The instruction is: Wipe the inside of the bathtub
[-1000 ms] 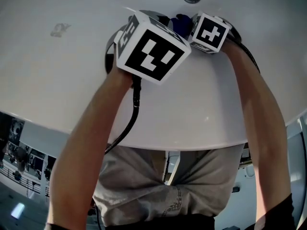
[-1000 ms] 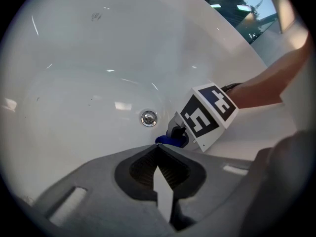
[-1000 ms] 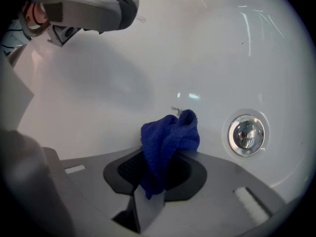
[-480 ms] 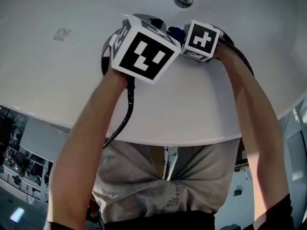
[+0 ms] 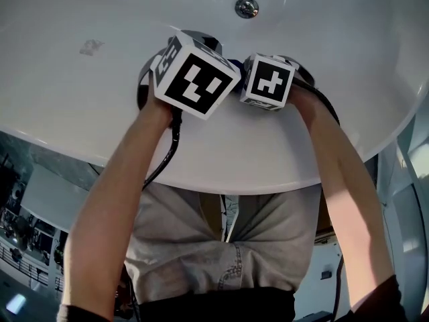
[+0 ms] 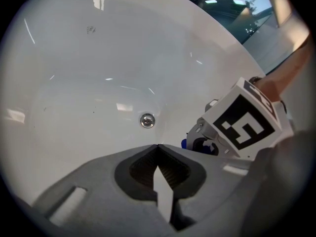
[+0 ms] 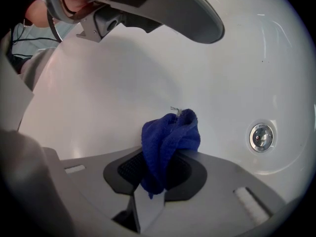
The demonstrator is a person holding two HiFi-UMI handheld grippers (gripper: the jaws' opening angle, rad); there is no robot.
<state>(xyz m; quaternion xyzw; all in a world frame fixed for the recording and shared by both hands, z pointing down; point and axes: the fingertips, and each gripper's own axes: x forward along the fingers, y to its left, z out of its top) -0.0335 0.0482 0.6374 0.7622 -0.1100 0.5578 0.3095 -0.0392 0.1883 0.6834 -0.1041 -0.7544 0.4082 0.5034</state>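
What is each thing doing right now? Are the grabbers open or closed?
left gripper: shut, nothing in it.
right gripper: shut on the blue cloth.
blue cloth: bunched up, pinched between the jaws.
bathtub: no water showing.
round metal fitting: uncovered, in the tub wall.

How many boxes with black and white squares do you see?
2. One white cube with black square markers rides on the left gripper; the other rides on the right gripper, just beside it. None seem hidden.
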